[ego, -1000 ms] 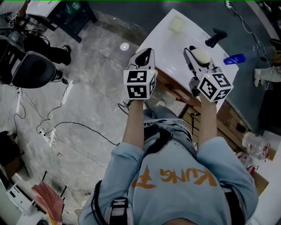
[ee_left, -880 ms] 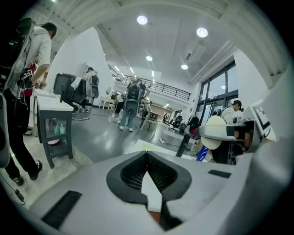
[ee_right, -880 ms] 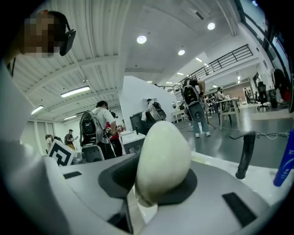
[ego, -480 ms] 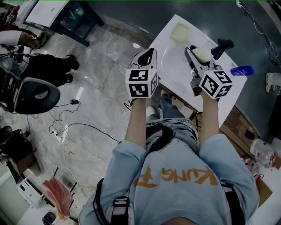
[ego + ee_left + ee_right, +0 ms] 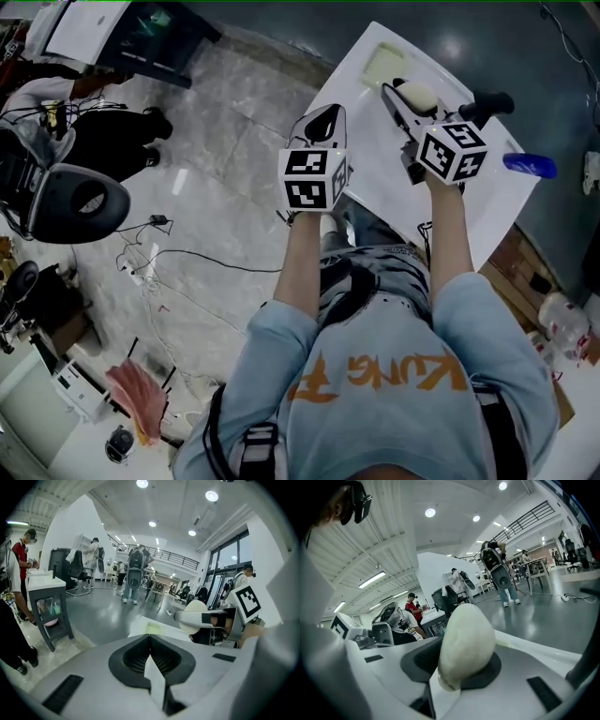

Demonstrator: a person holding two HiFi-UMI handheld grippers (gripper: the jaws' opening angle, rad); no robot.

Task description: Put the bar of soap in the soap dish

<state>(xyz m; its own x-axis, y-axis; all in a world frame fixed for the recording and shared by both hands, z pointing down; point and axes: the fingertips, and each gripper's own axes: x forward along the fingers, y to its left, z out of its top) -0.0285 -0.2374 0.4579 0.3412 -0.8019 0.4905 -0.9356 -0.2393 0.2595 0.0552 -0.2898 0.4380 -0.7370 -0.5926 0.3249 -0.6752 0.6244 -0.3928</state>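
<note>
Over the far end of the white counter (image 5: 361, 98), in the head view, the right tool (image 5: 405, 94) pinches the pale, rounded bar of soap (image 5: 419, 97) just short of the soap dish (image 5: 384, 64), which lies empty at the counter's corner. The left tool (image 5: 323, 119) hangs over the near edge with nothing in it. In the left gripper view its jaws are pressed together on nothing, and the dish shows beyond them on the counter. In the right gripper view the soap stands on end between the jaws, clamped low on its flanks, with most of its bulk above the pads. It looks light and firm, but smooth and probably slick, so a hard squeeze near the tapering end could shoot it out. A moderate pinch across the widest part seems safest, and too much force may dent it.
</note>
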